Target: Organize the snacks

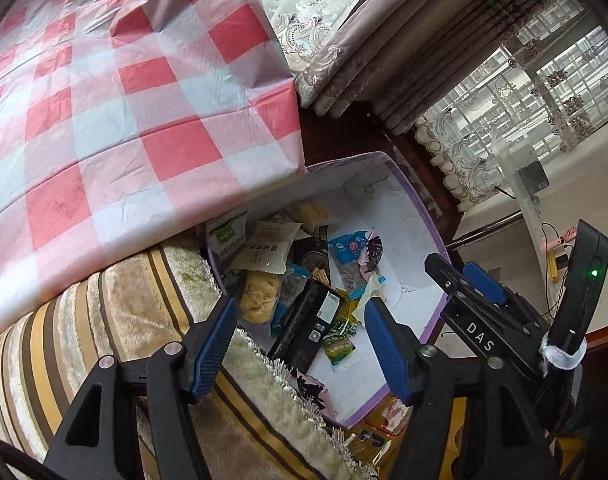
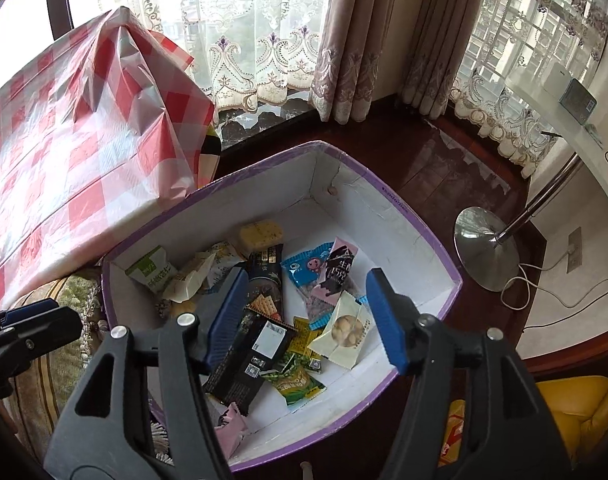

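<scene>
Right wrist view: both grippers hanging over the snack box (image 2: 415,216)

Right gripper (image 2: 304,316) and left gripper (image 1: 300,336) are gaping, gripping nothing; packets are piling toward the box's tablecloth-side wall, probably just dropped there.

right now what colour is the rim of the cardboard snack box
Purple; the white-lined cardboard snack box has a purple rim, clearest in the right wrist view.

Checked cloth (image 1: 124,120) hides the box's (image 1: 415,200) near corner; snack-packet (image 2: 264,344) print too small to read.
</scene>
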Demonstrator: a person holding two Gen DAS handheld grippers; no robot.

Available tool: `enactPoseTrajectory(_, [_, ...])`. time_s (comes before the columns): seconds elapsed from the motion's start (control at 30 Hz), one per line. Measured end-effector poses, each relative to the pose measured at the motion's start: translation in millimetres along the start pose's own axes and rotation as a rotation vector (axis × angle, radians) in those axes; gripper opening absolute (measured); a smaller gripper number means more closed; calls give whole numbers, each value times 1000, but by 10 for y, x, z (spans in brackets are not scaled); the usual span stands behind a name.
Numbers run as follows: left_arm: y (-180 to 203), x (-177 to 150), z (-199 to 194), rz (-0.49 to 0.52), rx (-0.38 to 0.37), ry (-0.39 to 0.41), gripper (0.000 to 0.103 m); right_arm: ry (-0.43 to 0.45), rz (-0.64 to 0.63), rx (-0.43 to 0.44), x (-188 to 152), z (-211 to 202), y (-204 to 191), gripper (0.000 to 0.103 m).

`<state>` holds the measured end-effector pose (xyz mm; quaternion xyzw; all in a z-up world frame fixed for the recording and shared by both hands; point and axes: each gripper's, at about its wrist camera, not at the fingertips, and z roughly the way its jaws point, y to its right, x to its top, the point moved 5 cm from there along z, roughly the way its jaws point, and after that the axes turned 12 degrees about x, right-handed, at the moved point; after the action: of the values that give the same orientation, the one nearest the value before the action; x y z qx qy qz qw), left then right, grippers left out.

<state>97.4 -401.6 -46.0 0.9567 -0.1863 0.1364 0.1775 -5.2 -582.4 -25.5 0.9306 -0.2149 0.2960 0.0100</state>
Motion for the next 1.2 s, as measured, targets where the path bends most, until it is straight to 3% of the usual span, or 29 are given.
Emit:
enactPoseTrajectory(0.13, [-54,-198,-173,-22,-17,55,72,-21,-5,-15,-124,-71,3,66])
enactPoseTrajectory(0.2, [-80,-256,-257,-46,-36,88,84,-28,-1,-24,-189,-121,18,66])
enactPoseTrajectory(0.27, [-84,-306,-299,-44,-36,98,86,-31,1,-33,-248,-183,30,66])
enactPoseTrajectory(0.5, [-55,-319,-238,-2,14,74,86,-29,14,-41,-310,-260,63,66])
enactPoseTrajectory(0.7, [-22,-314,-213,9,-6,66,95,-27,6,-30,-295,-247,42,66])
enactPoseTrajectory(1.2, [12,-267,-125,22,27,55,96,-44,12,-5,-301,-198,76,66])
